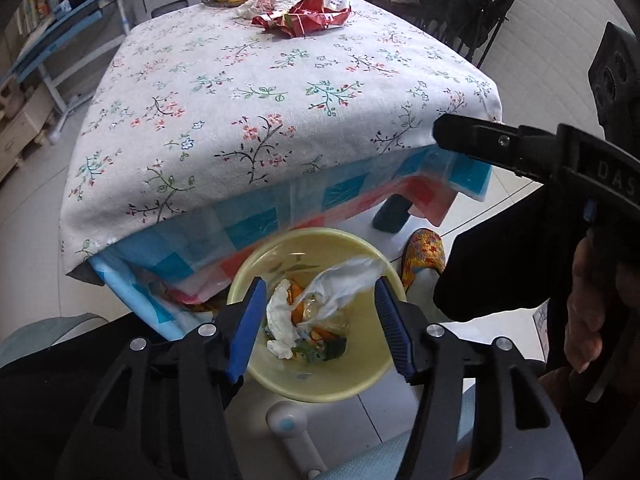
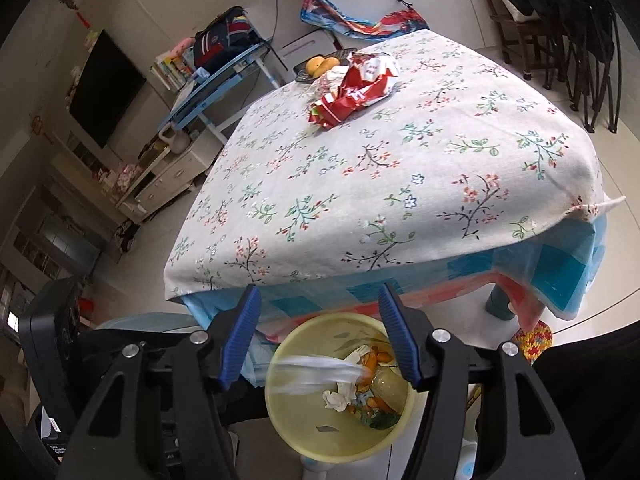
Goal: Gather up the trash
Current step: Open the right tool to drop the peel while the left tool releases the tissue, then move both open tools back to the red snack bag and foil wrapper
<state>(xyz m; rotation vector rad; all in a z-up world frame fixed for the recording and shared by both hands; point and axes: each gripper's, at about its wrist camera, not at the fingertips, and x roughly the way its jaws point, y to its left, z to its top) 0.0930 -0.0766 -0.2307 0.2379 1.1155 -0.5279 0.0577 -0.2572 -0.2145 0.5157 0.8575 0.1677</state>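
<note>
Lying in yellow bin (image 1: 362, 380), clear plastic bag (image 1: 344, 280) stretches diagonally upward-right.

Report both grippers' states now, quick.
Left gripper: open, holding nothing, above the bin.
Right gripper: open, holding nothing; clear plastic bag blurred over the bin.

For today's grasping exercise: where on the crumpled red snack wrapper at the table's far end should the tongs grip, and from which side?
Judging by its pose, grip a raised crumpled fold of the red snack wrapper from above, on its near side. It lies loosely heaped on the tablecloth, with white paper and a fruit plate crowding its far side.
</note>
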